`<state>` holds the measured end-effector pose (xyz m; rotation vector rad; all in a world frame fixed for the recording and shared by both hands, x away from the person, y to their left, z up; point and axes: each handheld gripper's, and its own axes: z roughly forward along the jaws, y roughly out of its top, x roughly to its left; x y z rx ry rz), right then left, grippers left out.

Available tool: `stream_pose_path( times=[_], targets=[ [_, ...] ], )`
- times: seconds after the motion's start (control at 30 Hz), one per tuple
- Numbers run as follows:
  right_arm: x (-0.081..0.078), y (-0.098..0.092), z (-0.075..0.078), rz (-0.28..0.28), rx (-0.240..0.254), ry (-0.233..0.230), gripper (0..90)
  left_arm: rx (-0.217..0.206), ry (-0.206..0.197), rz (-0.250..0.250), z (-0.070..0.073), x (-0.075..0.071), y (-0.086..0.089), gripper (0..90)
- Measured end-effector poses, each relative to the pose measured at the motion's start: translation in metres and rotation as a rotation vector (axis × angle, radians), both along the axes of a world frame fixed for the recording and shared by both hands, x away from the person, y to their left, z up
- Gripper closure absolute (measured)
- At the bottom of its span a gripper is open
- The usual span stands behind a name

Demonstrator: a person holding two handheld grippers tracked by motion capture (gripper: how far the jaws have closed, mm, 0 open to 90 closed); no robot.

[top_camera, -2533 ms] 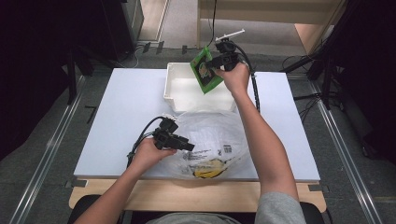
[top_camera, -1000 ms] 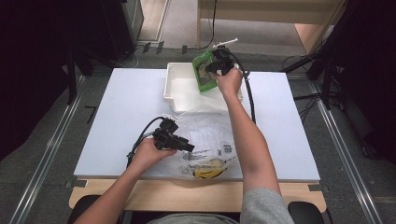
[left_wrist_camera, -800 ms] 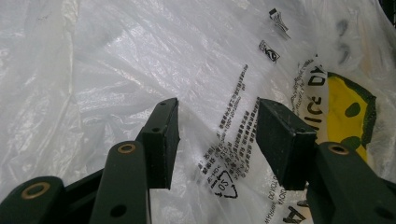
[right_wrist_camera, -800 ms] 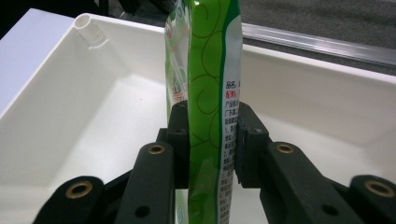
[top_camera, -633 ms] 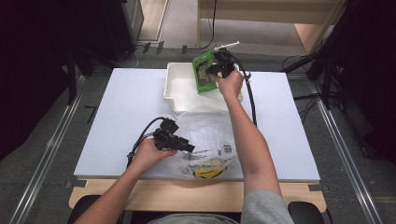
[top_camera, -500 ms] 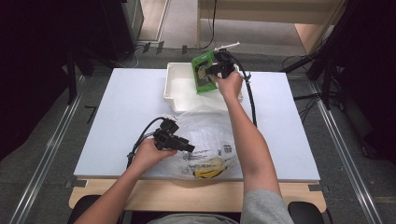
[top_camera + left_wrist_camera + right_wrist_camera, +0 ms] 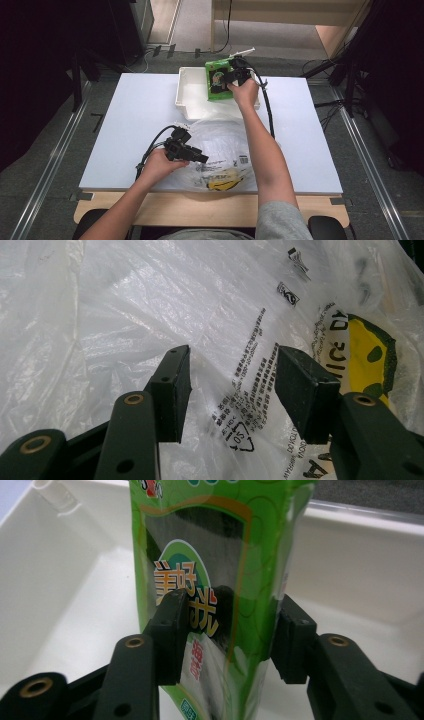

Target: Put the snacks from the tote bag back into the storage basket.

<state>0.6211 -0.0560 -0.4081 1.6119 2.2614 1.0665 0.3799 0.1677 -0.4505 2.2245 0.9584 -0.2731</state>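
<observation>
- Right gripper [image 7: 231, 80] sits at the far side of the table, over the white rectangular plastic bin [image 7: 187, 92], held by the person's right hand [image 7: 245, 92].
- Green foil snack pouch with orange lettering and a dark window [image 7: 218, 80] stands between this gripper's jaws, its lower end down inside the bin.
- In the right gripper view the same pouch [image 7: 215, 580] stands nearly upright, leaning a little. The left pad lies against its printed face; the right pad sits at the pouch's edge, and contact there cannot be told.
- The right jaws have just been opening, with the pouch between them; the grip looks slackened rather than clenched.
- The bin's pale floor and far wall [image 7: 350, 555] show behind the pouch.
- Left gripper [image 7: 192, 154] lies low at the near side of the table, on the crumpled clear plastic bag with black print [image 7: 225, 145]; the left hand [image 7: 160, 167] holds it, and a black cable loops off toward the table's left.
- In the left gripper view its jaws stand apart, released, with bag film [image 7: 125, 315] spread under and beyond them; nothing is pinched between the pads.
- A yellow printed patch [image 7: 367, 357] shows through the bag to the right of the jaws; in the high view the yellow item [image 7: 222, 182] lies in the bag near the table's front edge.
- White tabletop [image 7: 135, 115] bears both bin and bag; the bag's far edge lies just beside the bin's near wall.
</observation>
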Motion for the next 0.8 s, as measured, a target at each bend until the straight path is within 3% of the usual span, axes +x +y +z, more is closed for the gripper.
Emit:
stream_pose_path(
  times=[0.4,0.8],
  targets=[
    [0.004,-0.003,-0.009,-0.014,0.006,0.009,45.5,0.0,0.003,0.002,-0.001,0.001,0.0,48.7],
    [0.006,-0.003,-0.012,-0.02,-0.001,0.03,42.9,0.0,0.007,0.005,-0.001,0.001,0.001,48.2]
  ],
)
